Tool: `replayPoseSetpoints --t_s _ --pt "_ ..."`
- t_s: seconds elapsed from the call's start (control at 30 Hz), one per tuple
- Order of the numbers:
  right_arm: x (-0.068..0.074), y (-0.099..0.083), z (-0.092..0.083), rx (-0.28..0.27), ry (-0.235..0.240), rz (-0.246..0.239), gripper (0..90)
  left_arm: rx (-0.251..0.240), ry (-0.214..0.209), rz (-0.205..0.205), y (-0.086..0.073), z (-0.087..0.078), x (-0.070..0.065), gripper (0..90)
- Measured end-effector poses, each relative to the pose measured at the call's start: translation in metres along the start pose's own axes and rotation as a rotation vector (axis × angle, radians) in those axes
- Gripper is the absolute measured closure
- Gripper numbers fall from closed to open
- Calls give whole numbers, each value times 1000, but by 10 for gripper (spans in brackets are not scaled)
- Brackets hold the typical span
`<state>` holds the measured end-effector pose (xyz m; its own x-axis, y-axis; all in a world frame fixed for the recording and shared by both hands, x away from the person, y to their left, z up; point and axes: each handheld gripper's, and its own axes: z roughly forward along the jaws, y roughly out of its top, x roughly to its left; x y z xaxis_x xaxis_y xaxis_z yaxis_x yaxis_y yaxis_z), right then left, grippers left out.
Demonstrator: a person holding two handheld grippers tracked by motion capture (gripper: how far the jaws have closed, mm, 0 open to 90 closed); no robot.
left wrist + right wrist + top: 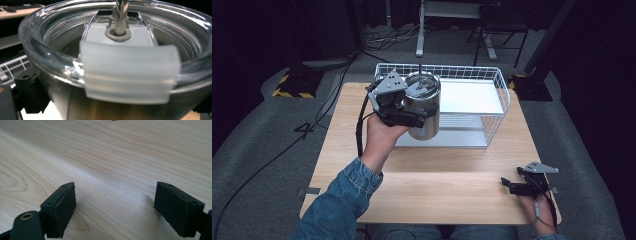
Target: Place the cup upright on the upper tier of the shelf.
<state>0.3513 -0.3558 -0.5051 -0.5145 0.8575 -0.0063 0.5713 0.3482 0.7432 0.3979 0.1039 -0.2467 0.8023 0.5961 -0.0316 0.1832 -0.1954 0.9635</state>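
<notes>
Our tumbler blocks the wire basket's near left corner; its right shelf lies open, and bare table stretches across to our right gripper.

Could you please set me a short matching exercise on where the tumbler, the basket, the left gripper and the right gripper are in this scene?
Things:
1. tumbler
2. basket
3. left gripper
4. right gripper

Places or states:
A. open, low over the bare table near its right front corner
B. white wire, at the far edge of the table
C. steel, with clear lid and straw, lifted off the table
D. clamped on the steel side

Pairs: 1-C, 2-B, 3-D, 4-A
</notes>
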Motion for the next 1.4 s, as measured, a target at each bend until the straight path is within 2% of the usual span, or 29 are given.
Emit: replayPoseSetpoints --t_s 0.37,0.67,0.93,1.13,1.23,1.4 --pt "0 0 0 -1 0 0 182 -15 35 17 26 16 6 37" --pt "0 0 0 -1 -2 2 186 -13 55 -3 44 34 16 38" --pt "0 0 0 -1 -2 2 186 -6 99 -7 55 51 24 38" --pt "0 0 0 -1 0 1 186 -26 111 -42 59 66 34 38" --pt "0 0 0 -1 -1 2 186 -37 145 -48 59 74 37 38" --pt "0 0 0 -1 -1 1 186 -37 183 -27 60 88 40 38"
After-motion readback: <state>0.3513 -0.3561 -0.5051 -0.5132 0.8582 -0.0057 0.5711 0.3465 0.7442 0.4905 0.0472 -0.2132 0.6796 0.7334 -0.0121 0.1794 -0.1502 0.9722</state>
